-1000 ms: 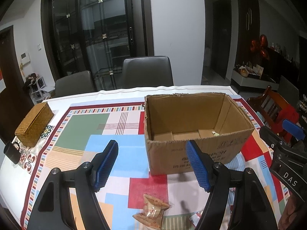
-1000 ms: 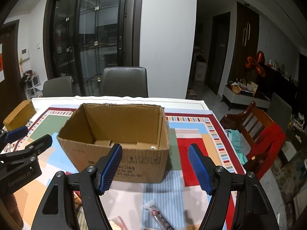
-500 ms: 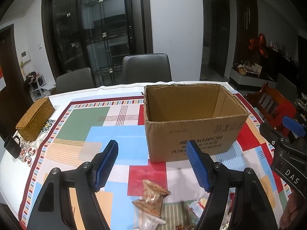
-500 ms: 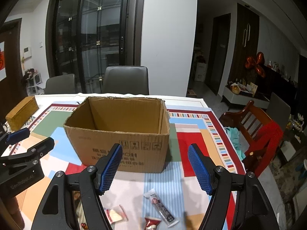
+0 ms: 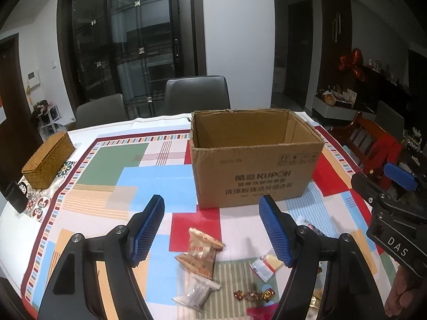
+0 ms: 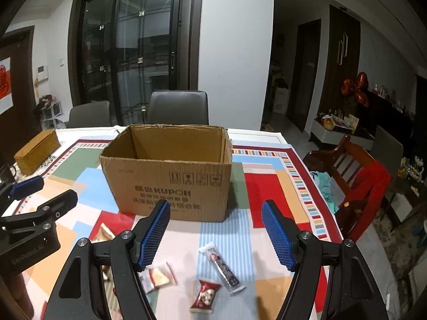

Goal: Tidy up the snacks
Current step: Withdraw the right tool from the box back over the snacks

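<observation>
An open cardboard box stands on the patterned tablecloth, its inside hidden from this low angle. Loose snacks lie in front of it: brown wrapped cakes, a white packet, a clear red-and-white packet, small wrapped candies, a long silver-and-black bar, a red packet and a clear packet. My left gripper hangs open above the brown cakes, nothing between its blue pads. My right gripper is open above the bar, also holding nothing.
A woven lidded basket and a dark cup sit at the table's left edge. Grey chairs stand behind the table. A wooden chair with a red garment is at the right side.
Both grippers have drawn back from the box toward the table's near edge, both staying open. The box's floor dropped out of sight and more snacks came into view below.
</observation>
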### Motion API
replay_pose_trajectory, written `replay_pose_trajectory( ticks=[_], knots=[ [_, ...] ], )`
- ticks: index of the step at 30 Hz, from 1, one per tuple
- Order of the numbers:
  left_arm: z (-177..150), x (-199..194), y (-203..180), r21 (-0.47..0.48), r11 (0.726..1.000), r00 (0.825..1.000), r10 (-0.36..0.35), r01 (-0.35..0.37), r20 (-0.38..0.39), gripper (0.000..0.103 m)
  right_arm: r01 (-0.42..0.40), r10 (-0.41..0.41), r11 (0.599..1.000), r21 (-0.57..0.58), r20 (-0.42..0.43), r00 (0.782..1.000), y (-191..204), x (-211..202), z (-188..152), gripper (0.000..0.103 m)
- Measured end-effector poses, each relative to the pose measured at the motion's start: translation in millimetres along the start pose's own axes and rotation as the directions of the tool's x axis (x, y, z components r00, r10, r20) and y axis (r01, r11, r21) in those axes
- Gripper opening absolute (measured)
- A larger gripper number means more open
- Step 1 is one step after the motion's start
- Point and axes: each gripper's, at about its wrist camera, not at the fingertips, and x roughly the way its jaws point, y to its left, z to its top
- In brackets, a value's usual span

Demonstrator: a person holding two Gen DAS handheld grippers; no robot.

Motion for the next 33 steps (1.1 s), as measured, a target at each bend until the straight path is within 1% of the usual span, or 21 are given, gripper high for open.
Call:
replay_pose_trajectory(
  ticks=[10,24,29,33],
  knots=[
    [-24,-17,-9,0.008,1.000,1.000,-0.012,0.012,0.006,0.073,-0.008,0.008,1.000,-0.027,0.006,1.000,0,-20,-23,0.072],
    [-61,-33,-25,0.047,0.998,0.999,-0.028,0.029,-0.020,0.073,-0.032,0.030,0.999,-0.035,-0.035,0.999,-4,-34,-62,0.072],
    [-73,-35,-30,0.068,0.997,0.999,-0.033,0.035,-0.033,0.073,-0.033,0.031,0.999,-0.042,-0.049,0.998,-4,-36,-72,0.072],
    [-83,-37,-31,0.068,0.997,0.999,-0.027,0.029,-0.028,0.073,-0.034,0.031,0.998,-0.044,-0.057,0.998,-4,-38,-79,0.072]
  ],
)
